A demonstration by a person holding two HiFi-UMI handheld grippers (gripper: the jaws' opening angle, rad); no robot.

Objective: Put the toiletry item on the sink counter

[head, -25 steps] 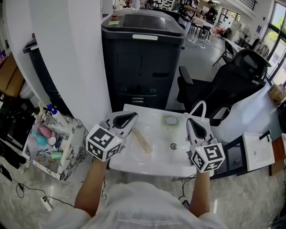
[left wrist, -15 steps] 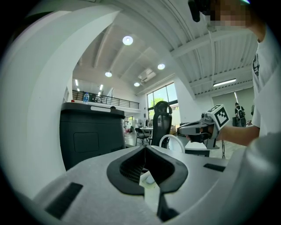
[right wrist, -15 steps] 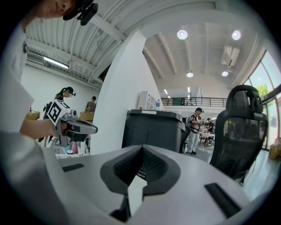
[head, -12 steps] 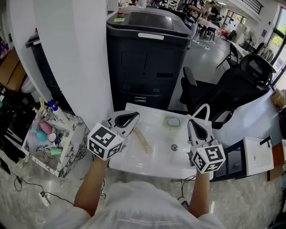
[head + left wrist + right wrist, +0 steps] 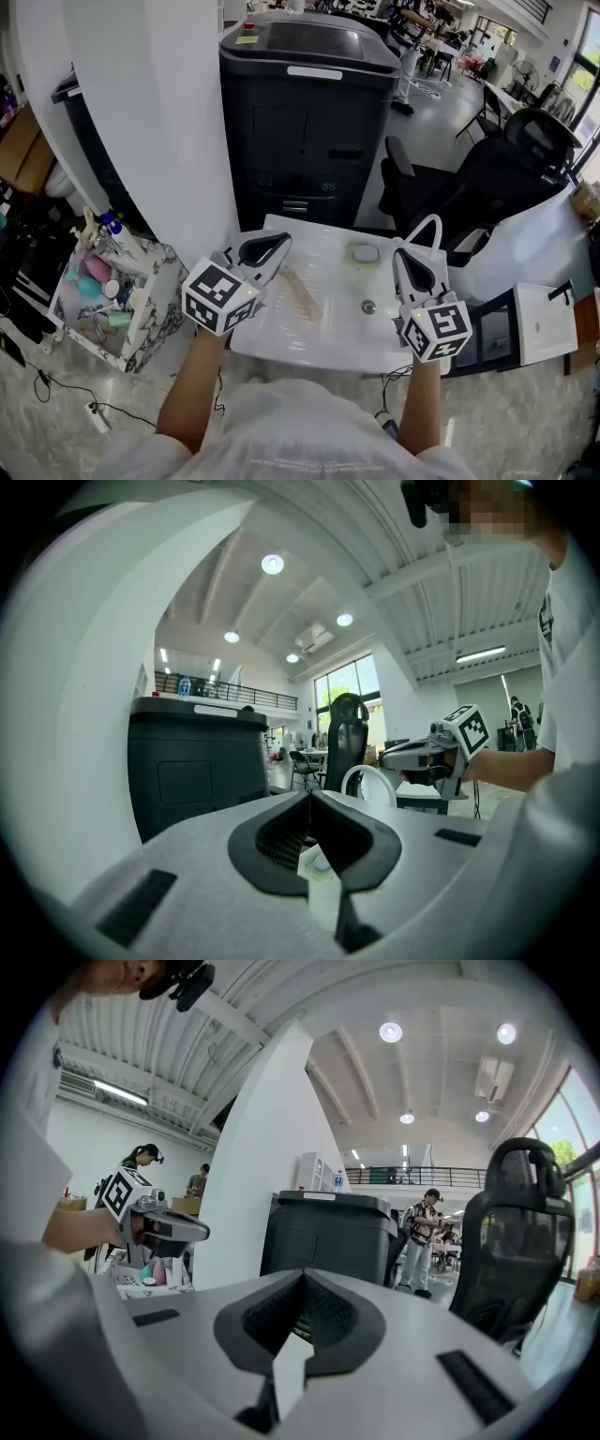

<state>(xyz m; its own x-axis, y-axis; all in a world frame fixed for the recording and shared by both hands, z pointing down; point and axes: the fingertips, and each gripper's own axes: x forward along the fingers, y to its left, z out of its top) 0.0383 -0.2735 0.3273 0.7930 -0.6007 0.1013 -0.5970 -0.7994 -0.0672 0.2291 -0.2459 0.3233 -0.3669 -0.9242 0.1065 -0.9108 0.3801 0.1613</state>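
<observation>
The white sink counter (image 5: 281, 342) lies just below me, its drain (image 5: 367, 307) toward the right. A pale beige elongated item (image 5: 302, 293) rests in the basin, and a small grey-green piece (image 5: 364, 252) sits near the back rim. My left gripper (image 5: 279, 240) hovers over the counter's left part, shut with nothing in it; its jaws meet in the left gripper view (image 5: 309, 797). The right gripper (image 5: 403, 251) hangs over the right side beside the white looped faucet (image 5: 427, 225), also shut and empty (image 5: 303, 1276). Several toiletry bottles (image 5: 94, 281) stand in a marble-patterned basket (image 5: 150, 323) at the left.
A tall black machine (image 5: 305, 112) stands right behind the sink. A white pillar (image 5: 159, 112) rises at the left, a black office chair (image 5: 478, 187) at the right. A small white table (image 5: 544, 323) sits at the far right. A cable and power strip (image 5: 94, 424) lie on the floor.
Both grippers hold nearly the same places over the sink. Only the head view has shifted slightly.
</observation>
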